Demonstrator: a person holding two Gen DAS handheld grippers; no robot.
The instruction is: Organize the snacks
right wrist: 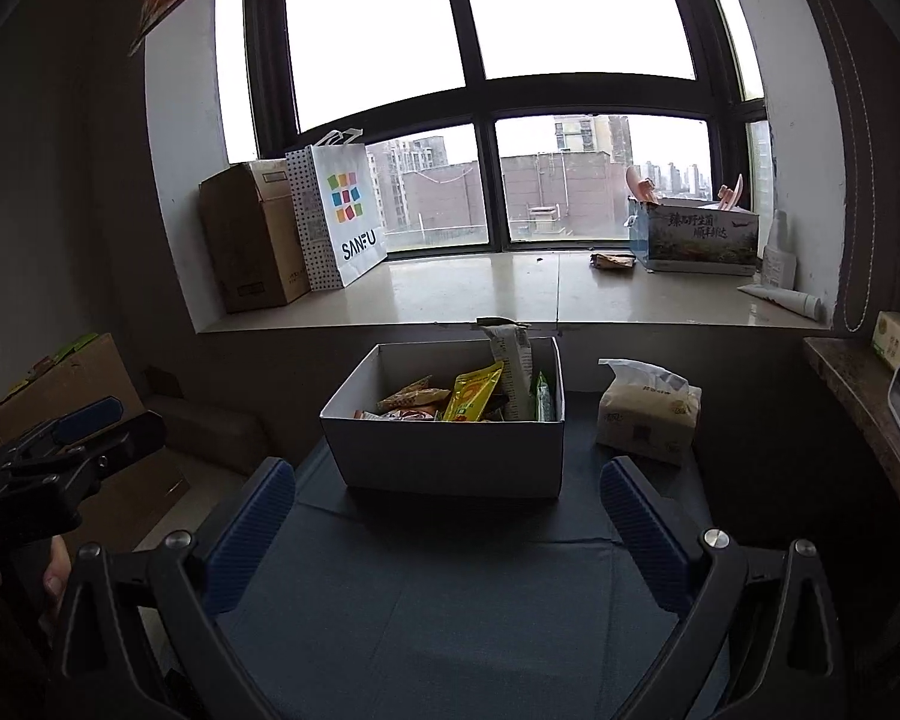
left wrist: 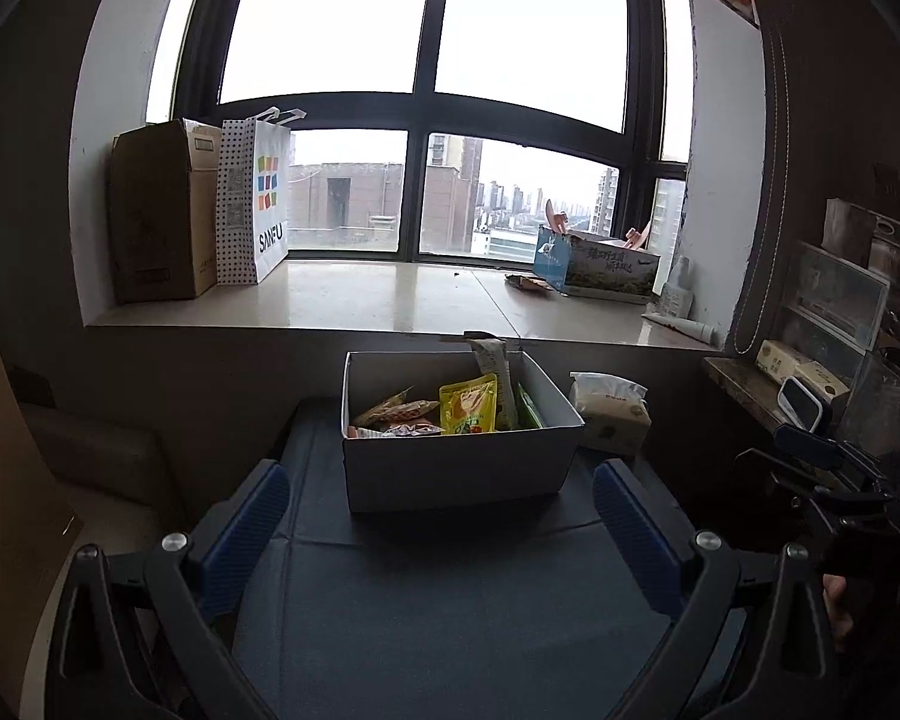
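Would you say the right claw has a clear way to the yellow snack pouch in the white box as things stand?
Probably yes. The right claw is open and empty, facing the white box across bare blue cloth. The yellow snack pouch stands above the near wall, so coming in over the open top looks unobstructed.

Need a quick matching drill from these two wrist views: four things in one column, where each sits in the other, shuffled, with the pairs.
Things:
1. yellow snack pouch
2. tissue pack
3. shopping bag
4. left hand-held gripper

Places or states:
A. on the window sill, beside a cardboard box
B. open, holding nothing
C. inside the white box
D. on the dark table, right of the white box

Pairs: 1-C, 2-D, 3-A, 4-B
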